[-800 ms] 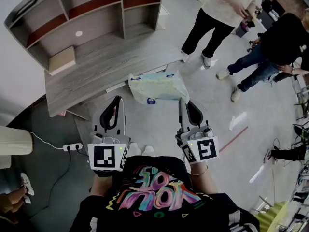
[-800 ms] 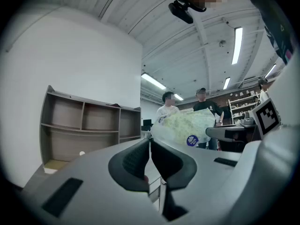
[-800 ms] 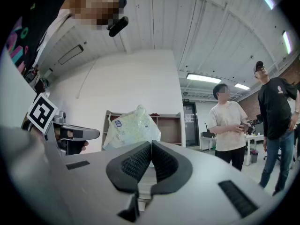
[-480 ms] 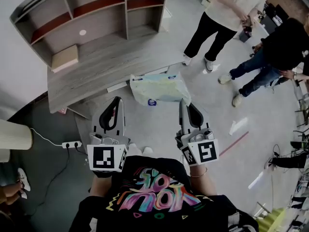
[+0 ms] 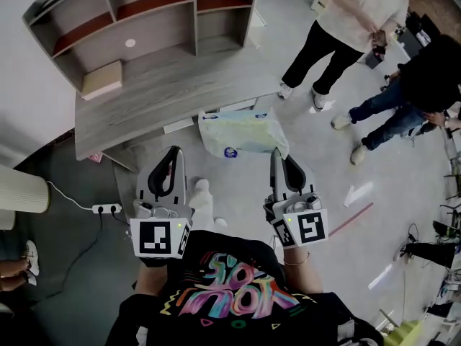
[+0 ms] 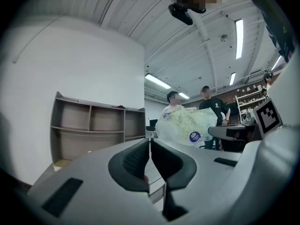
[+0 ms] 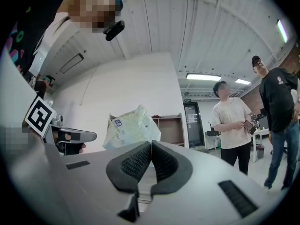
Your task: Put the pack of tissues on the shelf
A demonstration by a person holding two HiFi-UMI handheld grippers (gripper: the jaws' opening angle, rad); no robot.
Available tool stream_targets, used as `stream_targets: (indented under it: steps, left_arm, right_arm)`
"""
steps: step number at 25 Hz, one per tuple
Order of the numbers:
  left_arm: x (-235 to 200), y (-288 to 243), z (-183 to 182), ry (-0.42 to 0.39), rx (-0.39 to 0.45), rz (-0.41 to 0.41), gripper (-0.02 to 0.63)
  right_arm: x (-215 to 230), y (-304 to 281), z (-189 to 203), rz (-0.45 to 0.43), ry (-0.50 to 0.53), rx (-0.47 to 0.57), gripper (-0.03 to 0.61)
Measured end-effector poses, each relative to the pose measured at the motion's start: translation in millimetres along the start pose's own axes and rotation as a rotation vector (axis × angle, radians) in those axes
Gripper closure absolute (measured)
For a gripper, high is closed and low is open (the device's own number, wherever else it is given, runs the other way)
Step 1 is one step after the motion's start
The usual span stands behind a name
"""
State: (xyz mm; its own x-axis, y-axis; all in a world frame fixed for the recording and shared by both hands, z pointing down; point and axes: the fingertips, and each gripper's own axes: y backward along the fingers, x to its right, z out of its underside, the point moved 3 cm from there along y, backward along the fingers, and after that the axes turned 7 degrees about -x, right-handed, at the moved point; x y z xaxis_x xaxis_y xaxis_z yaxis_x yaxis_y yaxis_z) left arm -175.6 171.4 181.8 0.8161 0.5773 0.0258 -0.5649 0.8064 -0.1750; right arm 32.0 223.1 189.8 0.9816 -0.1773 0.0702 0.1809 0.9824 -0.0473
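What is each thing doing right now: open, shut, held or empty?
left hand-held gripper: shut, empty.
right hand-held gripper: shut on the edge of the pack.
pack of tissues: held in the air, not shelved yet.
shelf: upright, no pack in it.

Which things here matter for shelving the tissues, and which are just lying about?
Job: pack of tissues, held by the right gripper; shelf.
Lying about: tan box on the desk; power strip; two bystanders.

Left hand-held gripper (image 5: 175, 151) and right (image 5: 275, 153) closed, level
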Motion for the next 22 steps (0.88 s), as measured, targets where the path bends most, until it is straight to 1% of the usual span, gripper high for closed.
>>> stream_targets:
  steps: [6,11,13,15,19,22]
  left_arm:
    - [-1,-11,7,-0.010,-0.005,0.005,0.581]
    - [-12,-55,17,-0.015,-0.011,0.027,0.581]
    - [-23,-82,15,0.009,-0.001,0.033,0.581]
    - [-39,-113,2,0.047,0.020,0.033,0.581]
    - [-75,-186,-30,0.038,0.035,0.060,0.581]
    - [-111,-240,-43,0.043,0.034,0.081,0.581]
  right_arm:
    - [5,-7,12,0.007,-0.017,-0.004,0.561]
    - [26,-40,28,0.025,-0.027,-0.012,0.561]
    - [35,-65,31,0.035,-0.028,-0.015,0.561]
    - [44,-96,25,0.042,-0.026,-0.014,0.561]
    - [70,-171,0,0.065,-0.026,0.001,0.561]
    - [83,-233,-10,0.089,-0.021,0.002,0.561]
